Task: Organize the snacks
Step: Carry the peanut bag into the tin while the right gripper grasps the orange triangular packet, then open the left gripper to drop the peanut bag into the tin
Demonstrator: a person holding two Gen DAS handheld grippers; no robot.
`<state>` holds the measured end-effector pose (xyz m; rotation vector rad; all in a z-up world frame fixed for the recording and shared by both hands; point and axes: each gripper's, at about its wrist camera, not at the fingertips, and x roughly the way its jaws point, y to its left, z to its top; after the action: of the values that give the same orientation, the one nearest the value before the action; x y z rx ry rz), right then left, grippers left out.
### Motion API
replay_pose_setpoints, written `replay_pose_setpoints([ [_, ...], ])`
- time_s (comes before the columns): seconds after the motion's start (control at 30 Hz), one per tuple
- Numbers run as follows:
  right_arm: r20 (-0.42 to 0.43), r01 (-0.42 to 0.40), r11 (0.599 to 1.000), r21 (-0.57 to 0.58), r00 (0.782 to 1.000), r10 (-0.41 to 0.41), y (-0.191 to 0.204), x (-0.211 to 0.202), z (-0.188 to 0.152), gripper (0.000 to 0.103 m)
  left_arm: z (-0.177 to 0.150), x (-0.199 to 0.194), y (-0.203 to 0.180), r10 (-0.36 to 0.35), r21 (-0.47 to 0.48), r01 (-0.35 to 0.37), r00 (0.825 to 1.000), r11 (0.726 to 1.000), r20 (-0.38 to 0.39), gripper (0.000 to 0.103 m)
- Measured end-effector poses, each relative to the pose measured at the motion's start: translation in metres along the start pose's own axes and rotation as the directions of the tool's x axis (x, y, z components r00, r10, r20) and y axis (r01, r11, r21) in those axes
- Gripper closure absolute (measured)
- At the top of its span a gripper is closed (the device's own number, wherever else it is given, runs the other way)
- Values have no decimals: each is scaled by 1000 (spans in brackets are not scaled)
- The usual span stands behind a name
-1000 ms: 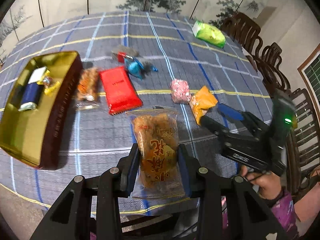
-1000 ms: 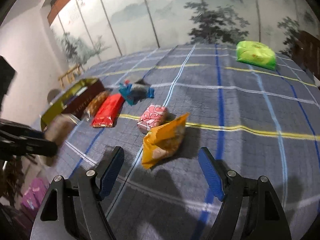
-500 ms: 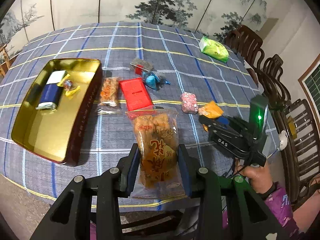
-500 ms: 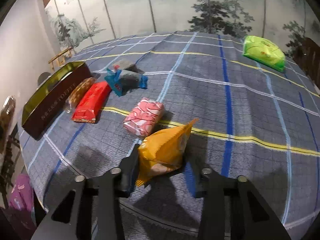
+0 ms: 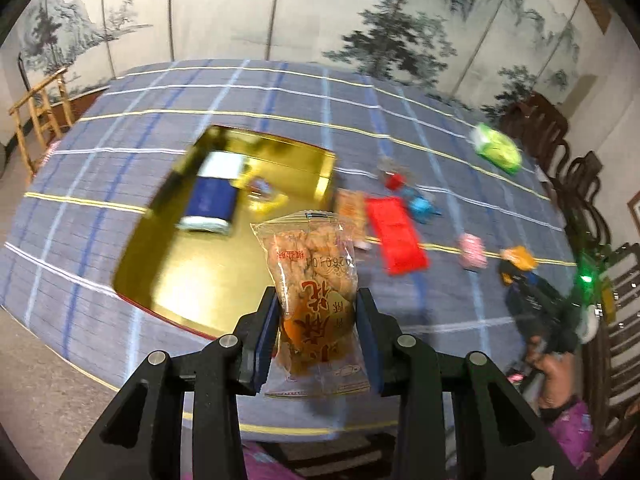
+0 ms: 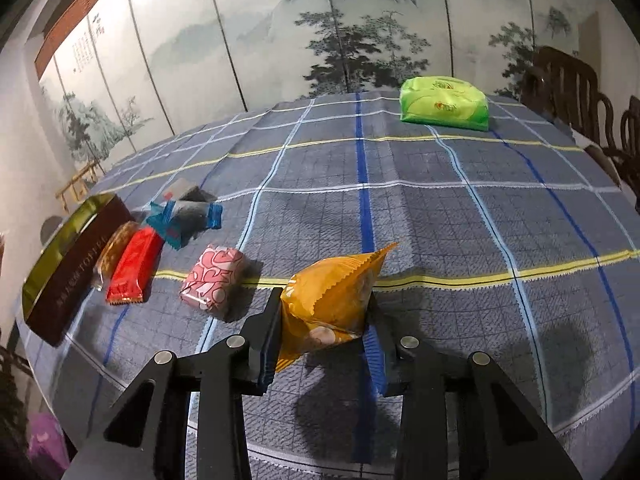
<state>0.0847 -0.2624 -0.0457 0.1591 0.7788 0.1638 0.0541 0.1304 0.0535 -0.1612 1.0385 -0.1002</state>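
The left gripper (image 5: 316, 336) is clamped on a clear bag of fried snacks (image 5: 310, 276), holding it up in the air near the open gold tin (image 5: 168, 276) (a blue packet (image 5: 210, 202) lies inside already). The right gripper (image 6: 322, 328) pinches an orange packet (image 6: 332, 296) on the checked tablecloth (image 6: 440, 216). A pink packet (image 6: 212, 276), a red one (image 6: 132, 266) and a green pack (image 6: 444, 103) lie on the cloth.

A glossy gold metal tin (image 5: 316, 168) sits on matt woven checked cloth (image 6: 420, 216); the clear snack bag (image 5: 316, 280) is shiny plastic.
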Motion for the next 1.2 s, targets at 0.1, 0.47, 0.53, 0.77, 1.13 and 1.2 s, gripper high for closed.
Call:
replay_pose_setpoints([
  [0.1,-7,0,1000,1,1000,0,1,3,0,66,9,12,17,33,6,-33,999,999,-7,70],
  [0.47,8,39,999,20,999,-39,-1,2,-1,66,48,60,26,65,91,-65,998,994,6,69],
  [0.53,5,42,999,15,999,-42,0,3,-1,66,56,68,23,73,114,-75,997,991,15,69],
  [0.77,-11,44,999,-3,999,-44,3,6,-1,66,77,101,22,93,126,-91,996,988,-7,69],
  [1.13,-7,41,999,10,999,-41,4,7,-1,66,93,129,15,132,173,-128,991,977,-15,69],
  [1.2,-8,40,999,12,999,-40,3,7,-1,66,94,132,13,135,179,-130,991,975,-17,69],
])
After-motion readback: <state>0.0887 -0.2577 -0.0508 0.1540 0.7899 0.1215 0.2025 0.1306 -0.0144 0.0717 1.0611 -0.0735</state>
